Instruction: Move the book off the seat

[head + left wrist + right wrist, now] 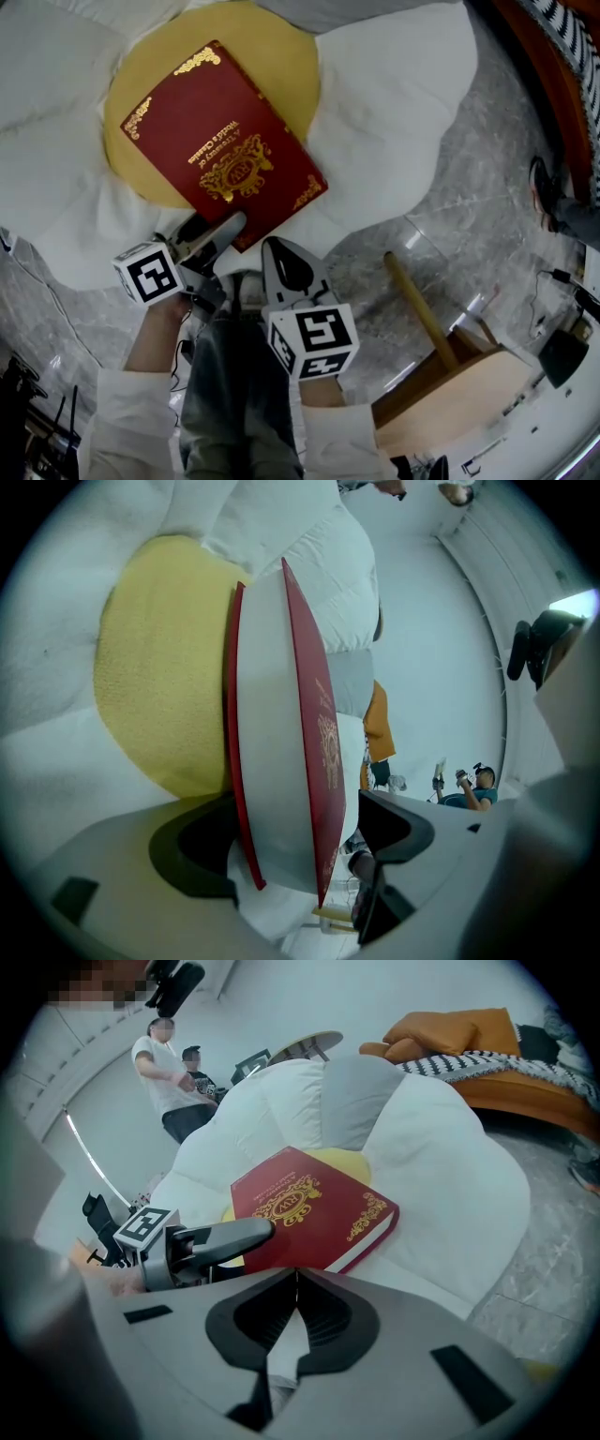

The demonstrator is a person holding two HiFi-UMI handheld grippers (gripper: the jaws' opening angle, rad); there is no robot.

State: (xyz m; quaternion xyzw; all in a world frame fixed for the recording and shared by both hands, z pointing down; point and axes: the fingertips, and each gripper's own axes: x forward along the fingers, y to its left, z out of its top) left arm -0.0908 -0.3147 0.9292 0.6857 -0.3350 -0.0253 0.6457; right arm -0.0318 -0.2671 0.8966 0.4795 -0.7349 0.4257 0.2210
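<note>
A red book (220, 141) with gold print lies flat on the yellow centre (281, 47) of a white flower-shaped seat (394, 84). My left gripper (222, 227) is at the book's near corner. Its jaws stand open, one above and one below the book (281, 742), with a thin gap at the front cover. The left gripper (295, 850) carries no weight; the book rests on the cushion. My right gripper (277, 246) sits shut and empty just off the seat's near edge, to the right of the left one. From the right gripper (296, 1274) the book (314, 1208) lies straight ahead.
Grey marble floor (469, 225) surrounds the seat. A wooden stool (450, 375) with a slanted leg (417, 309) stands at the lower right. Two people (164, 1063) stand behind the seat. An orange cushion (450, 1030) lies on a sofa at the far right.
</note>
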